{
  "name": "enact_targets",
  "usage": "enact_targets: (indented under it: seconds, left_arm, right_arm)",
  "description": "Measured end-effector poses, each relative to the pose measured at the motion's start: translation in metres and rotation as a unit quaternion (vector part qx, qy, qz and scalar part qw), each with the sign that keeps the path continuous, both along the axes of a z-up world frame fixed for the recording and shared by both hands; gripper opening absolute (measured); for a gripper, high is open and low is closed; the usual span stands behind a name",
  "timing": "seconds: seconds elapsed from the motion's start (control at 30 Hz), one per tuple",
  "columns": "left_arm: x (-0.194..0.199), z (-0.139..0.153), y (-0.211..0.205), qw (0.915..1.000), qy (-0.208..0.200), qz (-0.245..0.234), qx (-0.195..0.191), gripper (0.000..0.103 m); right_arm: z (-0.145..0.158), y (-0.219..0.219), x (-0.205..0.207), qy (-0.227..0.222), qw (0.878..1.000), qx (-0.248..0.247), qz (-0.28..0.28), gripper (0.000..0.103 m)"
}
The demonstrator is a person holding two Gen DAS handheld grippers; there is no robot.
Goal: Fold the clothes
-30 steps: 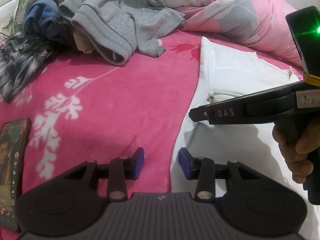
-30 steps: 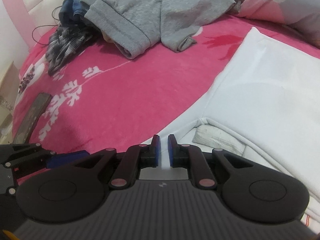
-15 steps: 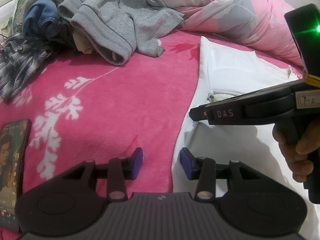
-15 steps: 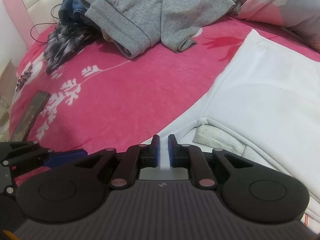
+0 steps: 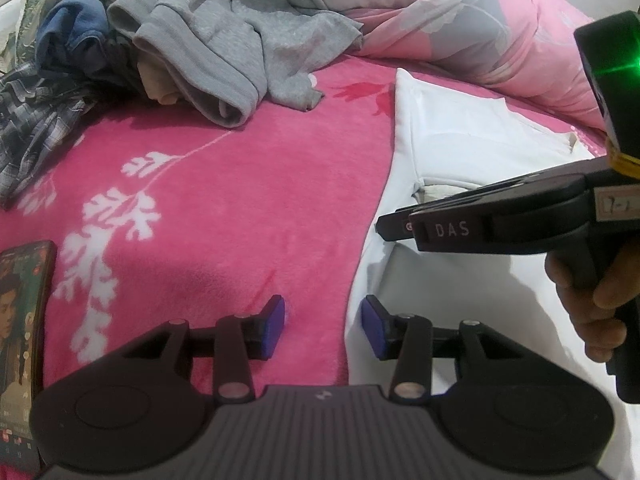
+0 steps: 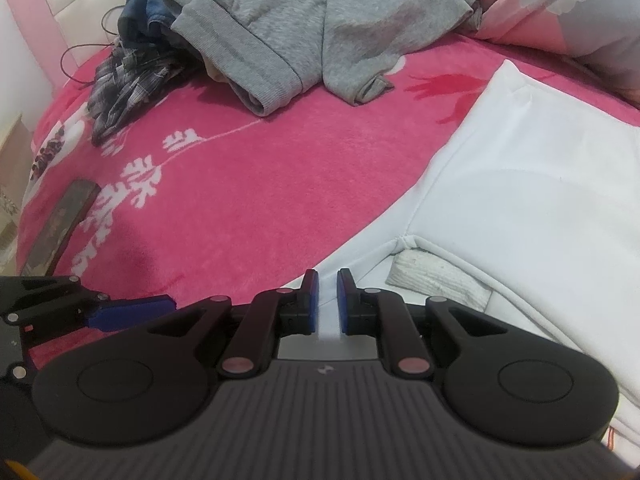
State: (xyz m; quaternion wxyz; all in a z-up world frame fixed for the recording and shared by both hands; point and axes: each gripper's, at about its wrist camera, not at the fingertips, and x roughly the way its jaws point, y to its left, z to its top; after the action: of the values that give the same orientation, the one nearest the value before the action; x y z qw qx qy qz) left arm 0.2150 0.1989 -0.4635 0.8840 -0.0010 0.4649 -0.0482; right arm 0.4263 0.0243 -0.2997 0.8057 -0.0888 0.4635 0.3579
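One white garment (image 6: 520,208) lying flat, right hand-held gripper (image 6: 328,300) pinching its edge, left hand-held gripper (image 5: 323,326) parted.

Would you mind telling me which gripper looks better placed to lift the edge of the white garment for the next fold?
Right, probably. The right gripper sits over the white garment, jaws nearly closed with white fabric between its pads. The left gripper is open, straddling the garment's edge over the pink fleece blanket, gripping nothing.

Home bedroom. Bed under pink fleece blanket (image 5: 248,208) with white leaf print; pink-grey duvet (image 5: 460,12) bunched at far side. Heap of worn clothes on bed: grey sweatshirt (image 6: 288,24), checked shirt (image 6: 128,80), jeans (image 5: 72,36). Phone (image 5: 22,320) lying on blanket. Padded headboard (image 6: 52,20) at edge.
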Motion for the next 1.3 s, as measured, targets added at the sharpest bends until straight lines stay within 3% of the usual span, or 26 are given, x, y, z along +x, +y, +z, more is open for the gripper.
enact_targets:
  seconds: [1.3]
  left_arm:
    - [0.0023, 0.0001, 0.0023, 1.0, -0.001, -0.005, 0.0, 0.046]
  right_arm:
    - [-0.0021, 0.0004, -0.0037, -0.006, 1.0, 0.0, -0.019, 0.01]
